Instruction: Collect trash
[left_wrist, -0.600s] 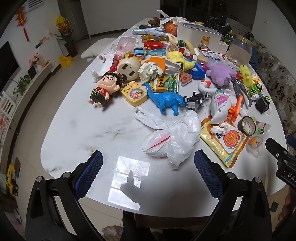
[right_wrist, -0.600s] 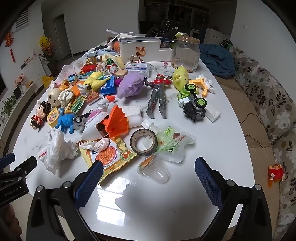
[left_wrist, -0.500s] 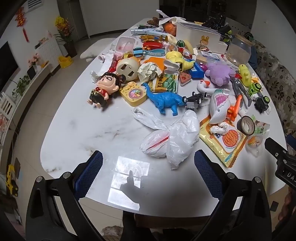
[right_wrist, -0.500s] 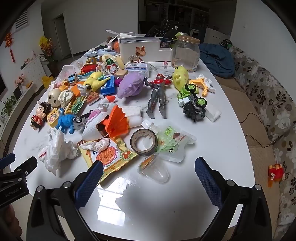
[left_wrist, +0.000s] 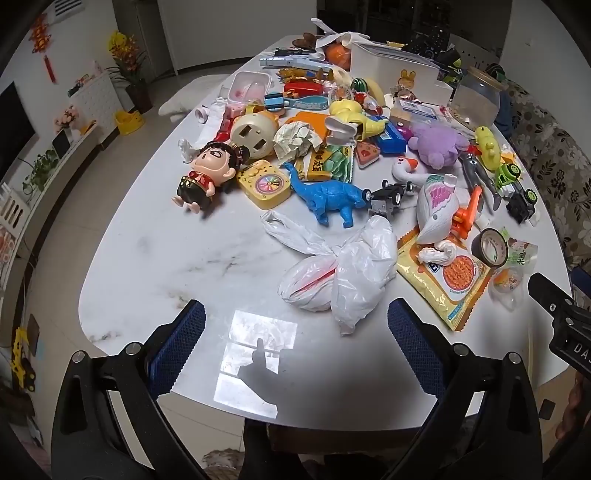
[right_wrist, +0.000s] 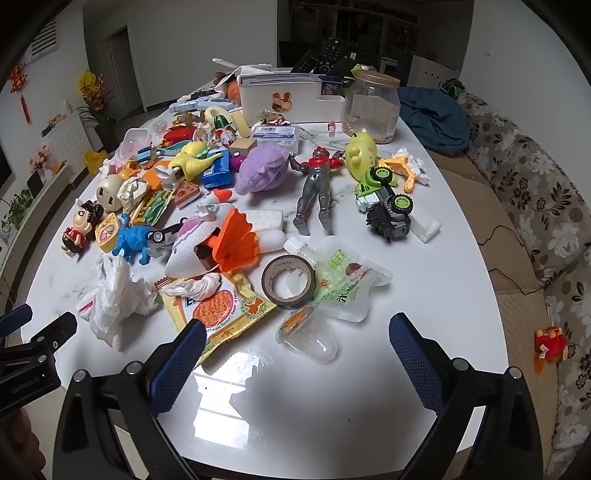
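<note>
Through the left wrist camera I see my left gripper (left_wrist: 295, 343) poised over the near edge of the white marble counter (left_wrist: 166, 258), its blue-padded fingers (left_wrist: 177, 343) spread wide apart with nothing between them. Just ahead lies a crumpled white plastic bag (left_wrist: 343, 273); its long axis runs from the far left, where a loose handle trails, toward the near right, where it bunches up. Something red shows through the film of its lower lobe. To the right of it a yellow noodle wrapper (left_wrist: 443, 280) lies flat, one corner pointing toward me. Farther back sits a crumpled paper ball (left_wrist: 295, 138) among the toys, and near the far right corner a clear glass jar (left_wrist: 476, 98) with a pale lid stands upright; I cannot tell its contents from here.

Through the right wrist camera my right gripper (right_wrist: 295, 354) hangs over bare counter (right_wrist: 332, 406), fingers (right_wrist: 413, 354) likewise fully apart and empty. Just ahead of the fingers an empty clear plastic cup (right_wrist: 306, 332) lies on its side. Just beyond it a green-printed pouch (right_wrist: 343, 284) lies flat, touching a roll of tape (right_wrist: 288, 282). The jar (right_wrist: 371, 107) shows a thin layer of brownish grains at its bottom. The white box (right_wrist: 280, 94) behind holds remote controls standing on end. The plastic bag (right_wrist: 110, 295) lies at the left, near the left gripper's tip (right_wrist: 37, 339).
</note>
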